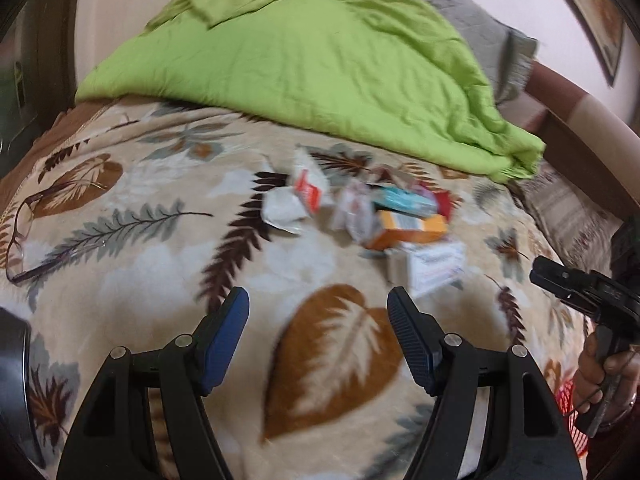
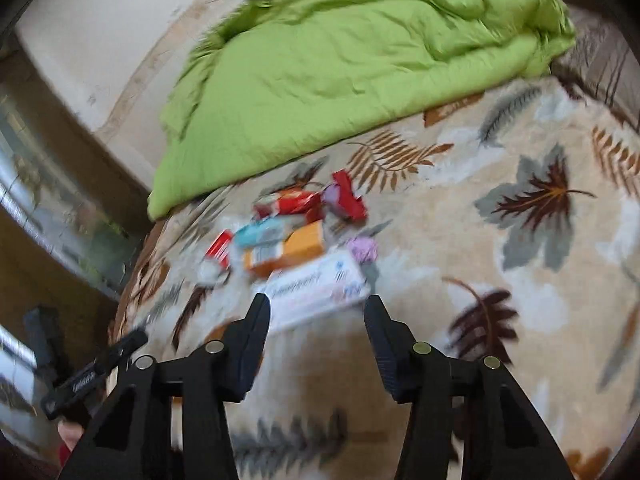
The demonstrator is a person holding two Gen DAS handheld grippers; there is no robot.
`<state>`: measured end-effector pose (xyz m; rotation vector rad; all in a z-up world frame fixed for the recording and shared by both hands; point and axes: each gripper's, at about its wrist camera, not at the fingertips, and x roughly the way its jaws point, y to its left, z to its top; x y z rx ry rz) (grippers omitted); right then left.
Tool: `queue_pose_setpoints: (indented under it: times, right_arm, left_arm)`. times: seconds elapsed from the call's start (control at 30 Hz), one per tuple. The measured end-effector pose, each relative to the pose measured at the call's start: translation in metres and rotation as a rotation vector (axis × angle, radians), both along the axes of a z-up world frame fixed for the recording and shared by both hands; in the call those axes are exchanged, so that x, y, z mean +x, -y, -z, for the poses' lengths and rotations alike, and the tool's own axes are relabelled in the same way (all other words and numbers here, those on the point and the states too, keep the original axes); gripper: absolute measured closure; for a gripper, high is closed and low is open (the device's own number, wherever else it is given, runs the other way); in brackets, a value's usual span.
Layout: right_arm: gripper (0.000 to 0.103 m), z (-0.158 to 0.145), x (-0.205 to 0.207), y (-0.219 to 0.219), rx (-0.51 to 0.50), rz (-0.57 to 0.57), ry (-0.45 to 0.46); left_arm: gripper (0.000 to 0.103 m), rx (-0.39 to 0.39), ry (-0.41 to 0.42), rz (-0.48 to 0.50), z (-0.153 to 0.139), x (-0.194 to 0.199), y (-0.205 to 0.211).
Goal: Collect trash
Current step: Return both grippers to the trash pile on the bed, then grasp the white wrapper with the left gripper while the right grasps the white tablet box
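On my left wrist feed, a pair of eyeglasses [image 1: 24,236] lies at the far left of the leaf-patterned blanket [image 1: 132,280], well apart from the trash. The trash pile [image 1: 360,212] sits near the middle of the bed: a crumpled white wrapper with red print [image 1: 298,200] on its left, then a teal box [image 1: 404,200] resting on an orange box [image 1: 412,230], and a white box with printed text [image 1: 434,268] nearest me. All the boxes look shut; I can't tell what is inside them.

My left gripper [image 1: 318,336] hovers over the blanket short of the pile, jaws spread wide and holding nothing. At the right edge a hand [image 1: 604,372] carries the right gripper [image 1: 560,280].

On the right wrist feed, blurred by motion, my right gripper [image 2: 316,332] is also wide open and empty, its tips just short of the white box [image 2: 316,288]. Behind that lie the orange box [image 2: 288,252], the teal box [image 2: 260,232], red wrappers [image 2: 292,202] and a small purple crumpled piece [image 2: 362,248].

A rumpled lime-green comforter [image 1: 312,64] is heaped at the far end of the bed, just beyond the trash. Behind it is a pale wall [image 1: 104,12], with a framed picture [image 1: 592,12] at upper right. A grey pillow [image 1: 476,28] pokes out beside the comforter.
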<state>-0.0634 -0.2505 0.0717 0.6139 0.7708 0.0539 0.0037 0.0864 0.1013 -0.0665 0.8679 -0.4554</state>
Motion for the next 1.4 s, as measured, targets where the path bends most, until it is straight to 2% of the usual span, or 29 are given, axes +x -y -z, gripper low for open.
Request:
queue_pose_setpoints:
  times: [0.13,0.2,0.37,0.47,0.57,0.63,0.7,0.73,0.77,0.8,0.83,0.9,1.07,1.17,1.2,1.27,1.33,1.4]
  right_arm:
    - [0.052,0.02,0.052,0.008,0.021,0.007,-0.033]
    - [0.062,0.028,0.069,0.011,0.016,0.002,-0.052]
    - [0.062,0.052,0.091,0.018,0.061,-0.009,-0.084]
    - [0.062,0.054,0.079,0.007,0.17,-0.114,-0.084]
    - [0.062,0.049,0.054,-0.023,0.176,-0.283,-0.093]
    - [0.062,0.043,0.035,-0.043,0.154,-0.394,-0.101]
    - [0.062,0.034,0.023,-0.05,0.137,-0.451,-0.078]
    - [0.062,0.028,0.02,-0.05,0.111,-0.464,-0.062]
    - [0.056,0.021,0.019,-0.05,0.063,-0.461,-0.045]
    - [0.045,0.015,0.021,-0.05,0.015,-0.456,-0.03]
    - [0.039,0.011,0.027,-0.048,-0.026,-0.444,-0.022]
    - [0.035,0.012,0.037,-0.048,-0.024,-0.444,-0.028]
    - [0.034,0.034,0.071,-0.064,-0.091,-0.45,-0.089]
    - [0.034,0.036,0.068,-0.09,-0.162,-0.49,-0.092]
    - [0.032,0.035,0.064,-0.1,-0.202,-0.509,-0.082]
    - [0.032,0.036,0.057,-0.125,-0.371,-0.531,-0.086]
    - [0.044,0.042,0.052,-0.142,-0.527,-0.516,-0.108]
    - [0.047,0.042,0.048,-0.141,-0.552,-0.485,-0.115]
  left_arm:
    - [0.032,0.007,-0.021,-0.046,0.003,0.048,0.001]
    - [0.032,0.009,-0.025,-0.053,0.005,0.072,0.005]
    - [0.032,0.084,-0.051,-0.043,0.025,0.131,0.031]
    - [0.032,0.103,-0.092,-0.002,0.042,0.155,0.044]
    - [0.032,0.15,-0.102,-0.001,0.056,0.169,0.054]
    - [0.032,0.153,-0.123,0.001,0.066,0.177,0.059]
    - [0.032,0.144,-0.14,0.0,0.072,0.182,0.062]
    - [0.032,0.13,-0.142,0.001,0.074,0.182,0.064]
    - [0.038,0.13,-0.131,-0.003,0.075,0.181,0.065]
    - [0.05,0.135,-0.12,-0.005,0.075,0.18,0.067]
    - [0.056,0.129,-0.114,0.002,0.075,0.177,0.069]
    - [0.071,0.121,-0.108,0.002,0.073,0.172,0.071]
    - [0.072,0.123,-0.103,0.015,0.069,0.146,0.064]
    - [0.072,0.092,-0.104,0.024,0.066,0.123,0.05]
    - [0.072,0.088,-0.106,0.028,0.065,0.116,0.046]
    - [0.072,0.075,-0.11,0.038,0.064,0.099,0.038]
    - [0.072,0.064,-0.114,0.038,0.063,0.083,0.031]
    - [0.072,0.047,-0.118,0.035,0.061,0.07,0.026]
